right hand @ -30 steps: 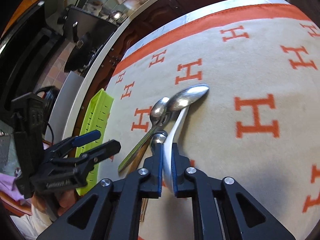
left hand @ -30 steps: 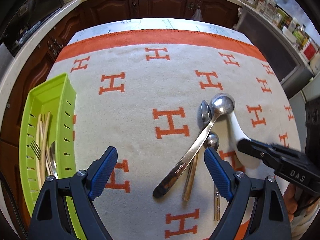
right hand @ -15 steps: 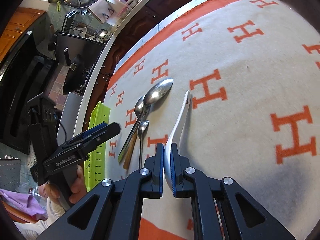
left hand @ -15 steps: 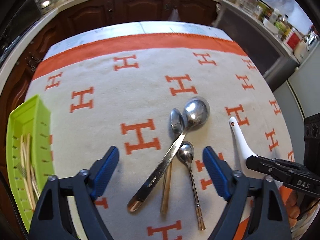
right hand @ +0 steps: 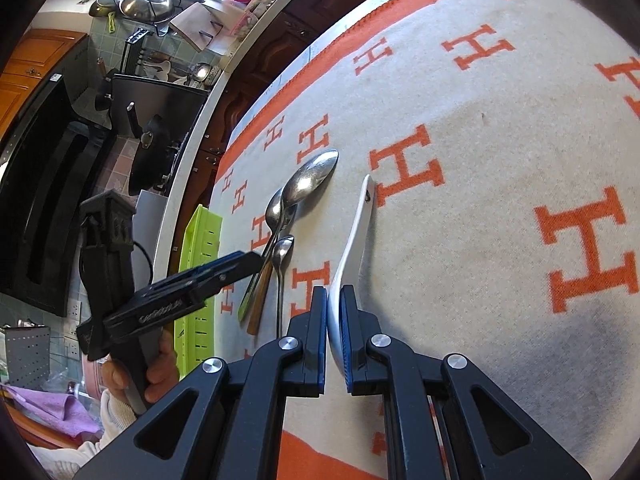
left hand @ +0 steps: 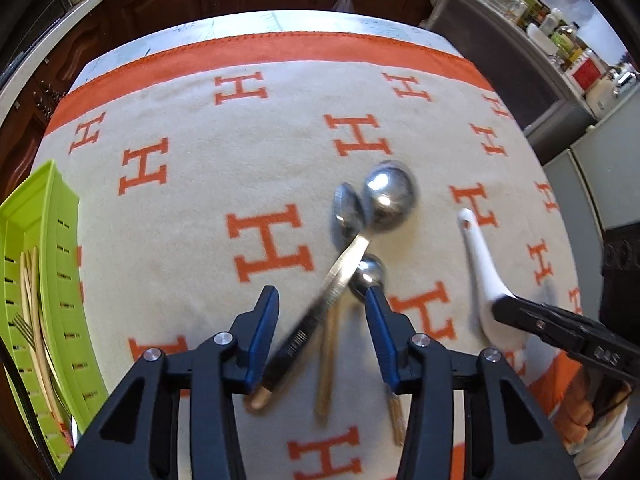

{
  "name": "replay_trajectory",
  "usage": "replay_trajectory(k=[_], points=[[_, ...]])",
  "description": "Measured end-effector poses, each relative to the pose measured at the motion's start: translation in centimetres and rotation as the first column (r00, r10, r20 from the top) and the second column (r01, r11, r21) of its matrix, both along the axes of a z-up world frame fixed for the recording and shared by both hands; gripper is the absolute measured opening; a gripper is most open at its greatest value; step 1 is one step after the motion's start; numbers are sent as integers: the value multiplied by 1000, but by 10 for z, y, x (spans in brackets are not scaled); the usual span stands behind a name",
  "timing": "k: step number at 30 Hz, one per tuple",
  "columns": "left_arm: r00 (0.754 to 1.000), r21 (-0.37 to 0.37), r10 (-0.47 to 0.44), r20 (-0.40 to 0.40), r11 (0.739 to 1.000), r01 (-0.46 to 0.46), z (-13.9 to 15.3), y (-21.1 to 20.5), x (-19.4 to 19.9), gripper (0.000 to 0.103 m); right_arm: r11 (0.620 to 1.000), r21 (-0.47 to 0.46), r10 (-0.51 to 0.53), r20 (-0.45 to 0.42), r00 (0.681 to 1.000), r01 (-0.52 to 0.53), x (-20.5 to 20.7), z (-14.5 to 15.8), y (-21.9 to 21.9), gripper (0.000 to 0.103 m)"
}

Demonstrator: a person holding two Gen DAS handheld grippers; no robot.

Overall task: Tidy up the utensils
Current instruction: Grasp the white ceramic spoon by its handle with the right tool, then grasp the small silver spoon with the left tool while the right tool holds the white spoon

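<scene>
The left gripper (left hand: 320, 340) pointed steeply down over the blanket (left hand: 192, 216), its jaws closing with nothing yet pressed between them. In the gap between its blue fingers (left hand: 262, 340) lay the handles of three metal spoons. The large spoon (left hand: 352, 248) ran slantwise, its handle end just beside the left finger and its bowl well ahead of the fingertips. The middle spoon (left hand: 346, 210) lay under it, its gold handle running back between the fingers. The small spoon (left hand: 370, 276) had its bowl just ahead of the right finger, and its handle passed under that finger.

The right gripper (right hand: 334, 312) was clamped on the bowl of one white soup spoon (right hand: 356, 232), whose handle reached forward from the fingertips onto the blanket.

That made three metal spoons and one white spoon. One green tray (left hand: 44, 248) stood well off to the left of the left gripper's fingers, holding a fork (left hand: 24, 330) and pale chopsticks (left hand: 34, 312); I could not count the chopsticks.
</scene>
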State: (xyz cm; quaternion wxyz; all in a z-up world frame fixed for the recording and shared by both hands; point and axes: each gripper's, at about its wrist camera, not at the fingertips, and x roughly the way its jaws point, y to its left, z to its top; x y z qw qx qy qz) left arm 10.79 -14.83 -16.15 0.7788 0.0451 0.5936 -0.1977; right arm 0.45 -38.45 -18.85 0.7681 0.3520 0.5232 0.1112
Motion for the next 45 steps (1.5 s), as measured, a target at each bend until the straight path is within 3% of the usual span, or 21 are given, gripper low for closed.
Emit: replay_trajectory(k=[5,9,14,29,31,38,45], points=[[999,-2,-47,-13,999,47,6,-16,-24,43,1000,7,-3,0,1000,3,-1,-1,-1,6],[998,21,-54,-43,998,55,-1,-26,-32,34,1000,-3,-4,2,1000,4,-3,1,0,6],[996,7,11,-89,1000,-11,-14,-26,-21,26,1000,-14,-3,8,1000,3,-8,4,2,6],[982,-152,152,-112,974,-168,-23,-15,12,25,1000,9,-30,14,999,30,-14,1,-10,6],[980,-141,171,-104,973,-184,-24,-16,13,16,999,12,-31,15,999,31,-14,0,-10,6],[988,-62,151,-15,987,-151,-19,-37,6,14,999,9,-31,16,999,31,-14,-1,-11,6],[997,-21,70,43,997,-69,-14,-60,-3,11,999,5,-33,16,999,33,-14,-1,-11,6]])
